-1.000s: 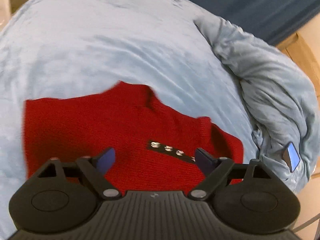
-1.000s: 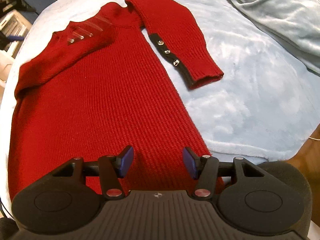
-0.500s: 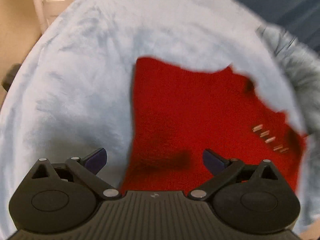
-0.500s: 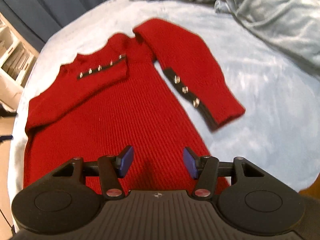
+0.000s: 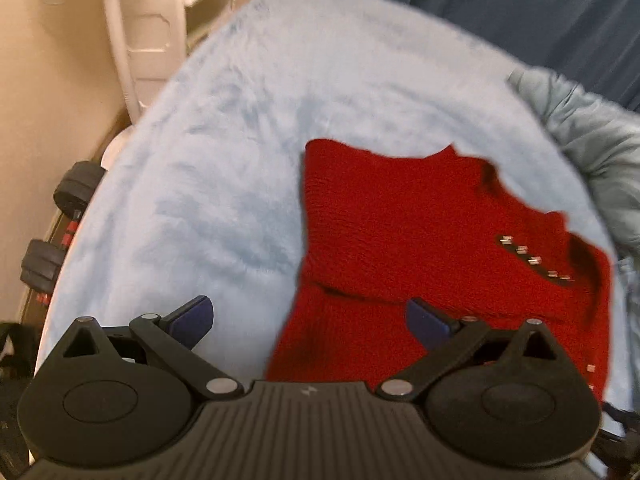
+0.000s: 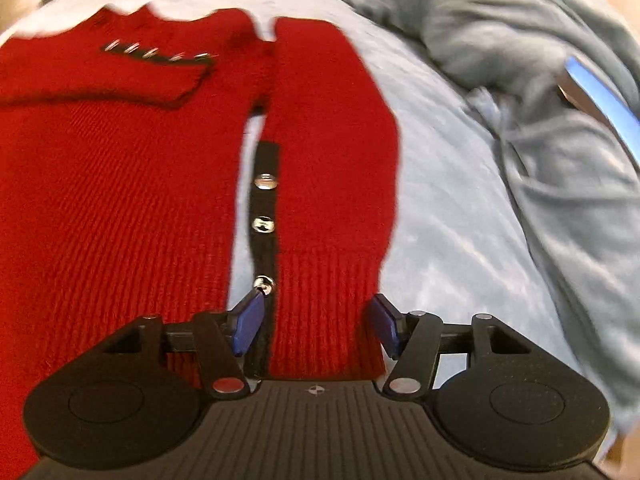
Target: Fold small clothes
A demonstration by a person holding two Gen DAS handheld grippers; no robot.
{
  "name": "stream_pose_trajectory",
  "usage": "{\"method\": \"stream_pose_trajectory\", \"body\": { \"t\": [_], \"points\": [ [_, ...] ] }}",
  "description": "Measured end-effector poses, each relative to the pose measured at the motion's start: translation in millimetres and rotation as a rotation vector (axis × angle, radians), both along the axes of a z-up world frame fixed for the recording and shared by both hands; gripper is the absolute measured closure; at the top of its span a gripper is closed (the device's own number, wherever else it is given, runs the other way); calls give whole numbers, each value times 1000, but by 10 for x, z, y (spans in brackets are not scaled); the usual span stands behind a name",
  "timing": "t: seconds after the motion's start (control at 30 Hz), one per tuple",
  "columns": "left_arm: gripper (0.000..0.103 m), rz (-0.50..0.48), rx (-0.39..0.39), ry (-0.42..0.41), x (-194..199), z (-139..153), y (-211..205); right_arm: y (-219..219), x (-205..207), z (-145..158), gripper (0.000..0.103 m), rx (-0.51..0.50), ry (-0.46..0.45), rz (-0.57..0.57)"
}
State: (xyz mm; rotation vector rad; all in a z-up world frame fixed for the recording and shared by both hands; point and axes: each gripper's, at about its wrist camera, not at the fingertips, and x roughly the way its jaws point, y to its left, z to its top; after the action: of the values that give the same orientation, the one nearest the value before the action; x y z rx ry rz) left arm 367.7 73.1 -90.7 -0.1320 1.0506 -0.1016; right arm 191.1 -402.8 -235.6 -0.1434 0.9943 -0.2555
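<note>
Lying flat on the pale blue fleece-covered bed [image 5: 248,128], the red knitted sweater [image 6: 112,184] has one sleeve folded across its chest.
The left gripper [image 5: 310,322] spreads wide over the sweater's edge, empty; the right gripper [image 6: 316,322] straddles the other sleeve's cuff [image 6: 320,304], fingers apparently released, though blurred.

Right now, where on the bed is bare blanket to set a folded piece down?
The widest free patch of light blue blanket lies beside the red sweater's straight edge, toward the white frame. A narrower strip runs between the unfolded sleeve and the bunched grey bedding. The bedding side is crowded.
</note>
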Motion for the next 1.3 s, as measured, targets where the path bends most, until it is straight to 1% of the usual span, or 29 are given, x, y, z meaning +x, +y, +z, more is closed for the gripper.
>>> {"method": "stream_pose_trajectory", "body": {
  "t": [0.03,0.07,0.13,0.2,0.3,0.33,0.37,0.4,0.43,0.47,0.5,0.53,0.57,0.63,0.67,0.7,0.73,0.77,0.83,0.87,0.9,0.97,1.0,1.03,1.1,1.17,1.2,1.3],
  "points": [
    [1,15,-17,-5,-152,59,29,25,10,-13,54,-3,1,31],
    [1,31,-33,-3,-305,103,55,37,35,-27,62,10,17,57],
    [1,58,-62,5,-542,157,72,65,59,1,95,31,20,83],
    [1,84,-79,23,-770,174,93,69,74,47,95,24,25,96],
    [1,98,-83,43,-1045,183,80,-64,-18,129,95,79,-17,60],
    [1,103,-84,58,-1123,188,76,-102,-71,149,93,90,-39,50],
    [1,110,-85,80,-1186,187,44,-155,-107,161,88,110,-47,35],
    [1,112,-89,92,-1246,182,25,-194,-138,156,70,142,-44,27],
    [1,110,-93,99,-1306,199,-3,-257,-155,132,50,186,-30,18],
    [1,107,-94,102,-1348,217,-38,-308,-173,102,45,228,-21,13],
    [1,102,-90,102,-1388,232,-69,-356,-198,70,45,275,-20,16],
    [1,97,-83,99,-1416,252,-106,-372,-209,58,46,287,-26,21],
    [1,90,-74,95,-1438,289,-160,-374,-226,45,49,277,-46,22],
    [1,75,-59,92,-1462,331,-243,-347,-217,27,94,223,-60,35],
    [1,75,-52,90,-1466,362,-277,-322,-183,28,94,194,-58,50],
    [1,74,-48,84,-1474,402,-300,-330,-159,80,95,196,-61,53],
    [1,70,-46,75,-1481,439,-329,-345,-175,182,95,211,-86,34],
    [1,65,-41,65,-1494,481,-355,-437,-176,333,96,246,-135,0],
    [1,51,-30,53,-1499,539,-415,-809,-243,807,96,401,-298,-130],
    [1,47,-26,49,-1498,557,-442,-1009,-293,1047,96,463,-379,-189],
    [1,47,-24,48,-1491,573,-465,-1185,-343,1261,96,502,-449,-232],
    [1,45,-36,48,-1477,583,-494,-1572,-461,1708,96,546,-591,-333],
    [1,44,-44,49,-1472,579,-501,-1744,-495,1882,96,558,-641,-383],
    [1,45,-54,51,-1470,574,-509,-1867,-524,1996,96,564,-670,-426],
    [1,41,-67,58,-1469,552,-503,-2113,-551,2125,96,543,-684,-537],
    [1,42,-68,65,-1467,526,-480,-2321,-516,2066,96,538,-653,-658],
    [1,44,-67,69,-1461,513,-465,-2408,-458,1952,96,524,-607,-709],
    [1,65,-72,70,-1451,496,-356,-2493,-298,1525,96,481,-437,-792]
  ]
}}
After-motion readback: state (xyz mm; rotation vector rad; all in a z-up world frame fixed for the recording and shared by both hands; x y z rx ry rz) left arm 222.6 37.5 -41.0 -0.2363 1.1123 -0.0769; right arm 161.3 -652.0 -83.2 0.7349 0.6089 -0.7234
